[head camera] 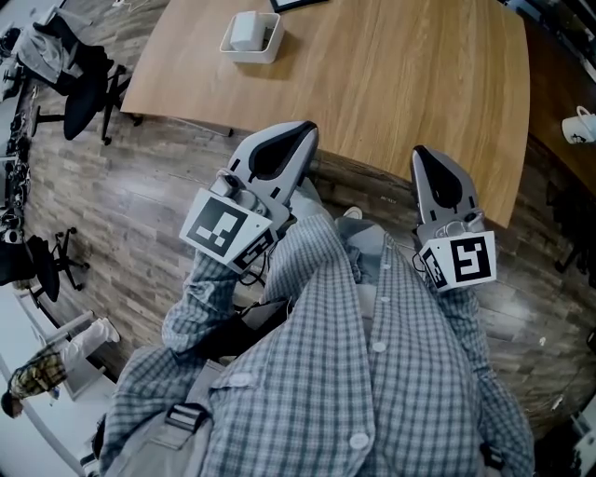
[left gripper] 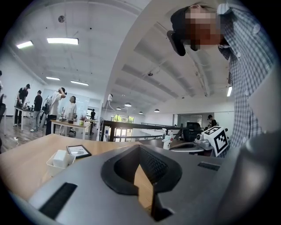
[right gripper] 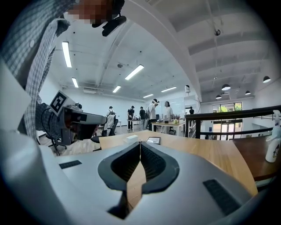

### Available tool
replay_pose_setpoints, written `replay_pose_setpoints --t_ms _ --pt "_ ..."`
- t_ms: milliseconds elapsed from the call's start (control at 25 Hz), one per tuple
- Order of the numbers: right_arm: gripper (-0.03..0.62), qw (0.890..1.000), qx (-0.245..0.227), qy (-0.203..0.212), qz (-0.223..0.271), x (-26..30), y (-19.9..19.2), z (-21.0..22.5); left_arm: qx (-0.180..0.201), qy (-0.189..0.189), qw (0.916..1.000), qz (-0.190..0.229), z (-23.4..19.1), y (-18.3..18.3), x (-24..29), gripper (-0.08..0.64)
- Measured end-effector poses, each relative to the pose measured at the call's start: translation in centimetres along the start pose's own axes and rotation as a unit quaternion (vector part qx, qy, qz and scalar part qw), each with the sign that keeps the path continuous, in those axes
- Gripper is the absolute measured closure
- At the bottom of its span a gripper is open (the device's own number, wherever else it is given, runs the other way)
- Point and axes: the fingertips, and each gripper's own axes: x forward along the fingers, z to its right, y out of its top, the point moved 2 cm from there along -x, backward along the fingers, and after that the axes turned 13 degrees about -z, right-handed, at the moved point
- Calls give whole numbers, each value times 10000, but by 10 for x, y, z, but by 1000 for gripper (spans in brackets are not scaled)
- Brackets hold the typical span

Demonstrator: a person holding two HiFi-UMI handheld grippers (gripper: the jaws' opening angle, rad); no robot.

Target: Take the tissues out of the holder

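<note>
So the white tissue pack sits in its white rectangular holder at the far side of the light wooden table, well apart from both claws. Left claw and right claw are both closed on nothing.

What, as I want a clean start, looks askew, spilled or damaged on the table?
Nothing stands out. The tissue holder sits upright on the wooden table with the tissues inside it and nothing spilled around it. The left gripper and the right gripper are both shut and empty, away from the holder.
</note>
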Motion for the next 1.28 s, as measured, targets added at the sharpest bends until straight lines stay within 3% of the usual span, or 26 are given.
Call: replay_pose_setpoints --t_ms 560,1000,1280 --pt "580 9998 70 -185 -102 60 28 -16 -131 -213 9995 -182 -70 4 10 555" --pt "580 9988 29 -448 -202 115 61 -15 77 -629 9977 -248 -127 24 34 555" --pt "580 9982 28 -576 -169 151 86 -16 128 -705 9972 -217 -169 39 37 555"
